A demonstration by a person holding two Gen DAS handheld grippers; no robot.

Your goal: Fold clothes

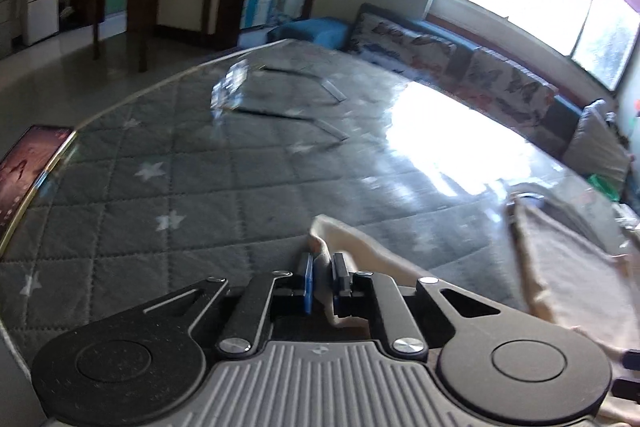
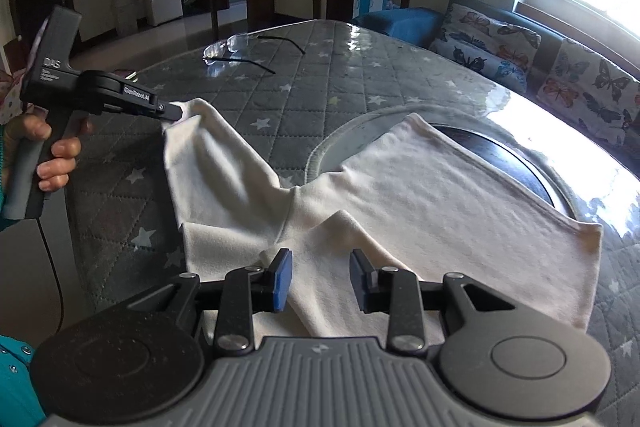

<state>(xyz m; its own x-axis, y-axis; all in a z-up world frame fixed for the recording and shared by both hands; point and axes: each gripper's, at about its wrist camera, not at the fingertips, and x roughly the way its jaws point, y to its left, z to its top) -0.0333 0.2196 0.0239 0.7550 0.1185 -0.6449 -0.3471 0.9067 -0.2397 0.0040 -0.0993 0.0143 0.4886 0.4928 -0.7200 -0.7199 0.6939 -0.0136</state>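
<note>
A cream-white garment [image 2: 420, 183] lies spread on the quilted grey star-patterned table cover [image 2: 320, 87]. My left gripper [image 1: 323, 277] is shut on a corner of the garment [image 1: 344, 239] and holds it lifted above the table; in the right wrist view the left gripper [image 2: 178, 113] shows at the left, pinching that raised corner. My right gripper [image 2: 320, 281] is open, its blue pads on either side of a fold of the garment near the front edge, not closed on it.
A pair of glasses [image 2: 240, 49] lies on the far part of the table, also in the left wrist view [image 1: 248, 87]. A dark round plate [image 2: 500, 155] sits under the garment's right part. A phone [image 1: 28, 167] lies at the table's left edge. A butterfly-patterned sofa [image 2: 540, 67] stands behind.
</note>
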